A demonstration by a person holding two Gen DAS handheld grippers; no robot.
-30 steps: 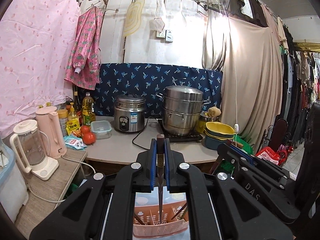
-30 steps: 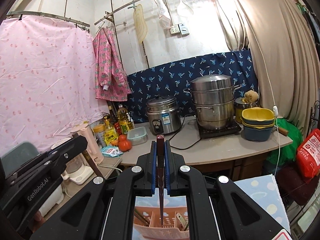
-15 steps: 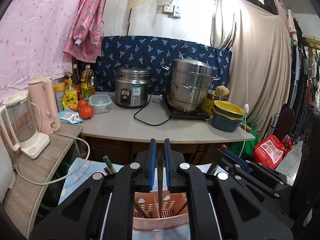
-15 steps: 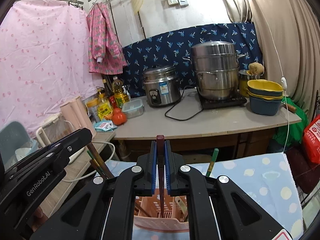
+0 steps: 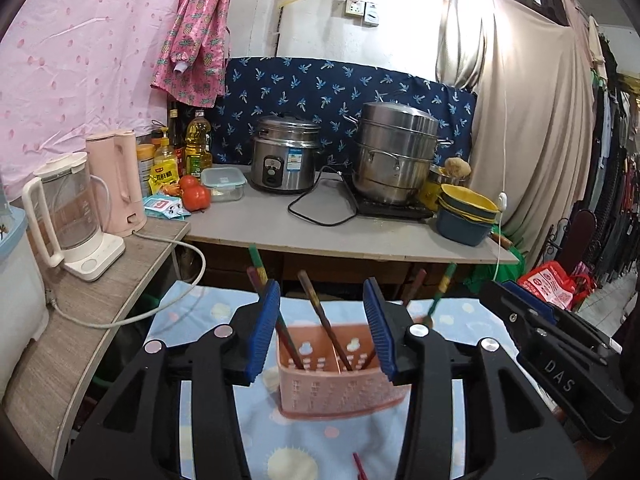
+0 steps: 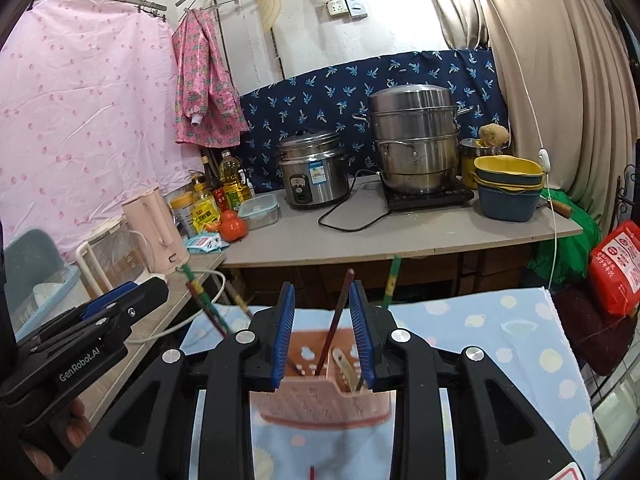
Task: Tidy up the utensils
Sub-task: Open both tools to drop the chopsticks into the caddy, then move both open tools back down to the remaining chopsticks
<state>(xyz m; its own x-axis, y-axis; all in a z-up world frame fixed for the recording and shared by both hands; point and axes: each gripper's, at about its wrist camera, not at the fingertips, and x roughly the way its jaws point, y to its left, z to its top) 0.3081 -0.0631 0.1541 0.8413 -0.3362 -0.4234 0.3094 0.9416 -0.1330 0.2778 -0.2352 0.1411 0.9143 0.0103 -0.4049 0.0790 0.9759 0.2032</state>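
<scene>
- Left wrist view: the left gripper (image 5: 322,334) is being seen with its blue-padded fingers (image 5: 262,334) parted; they have just been opening. The dark brown chopstick (image 5: 324,326), clamped a second ago, is now being left loose between them, leaning in the pink perforated plastic holder (image 5: 340,388) on the spotted blue cloth (image 5: 192,308) over the bench.
- Right wrist view: the right gripper (image 6: 323,330) is likewise being opened, more narrowly, and its reddish-brown chopstick (image 6: 334,322) is standing free in the same holder (image 6: 320,398). Both deliveries are being judged complete.
</scene>
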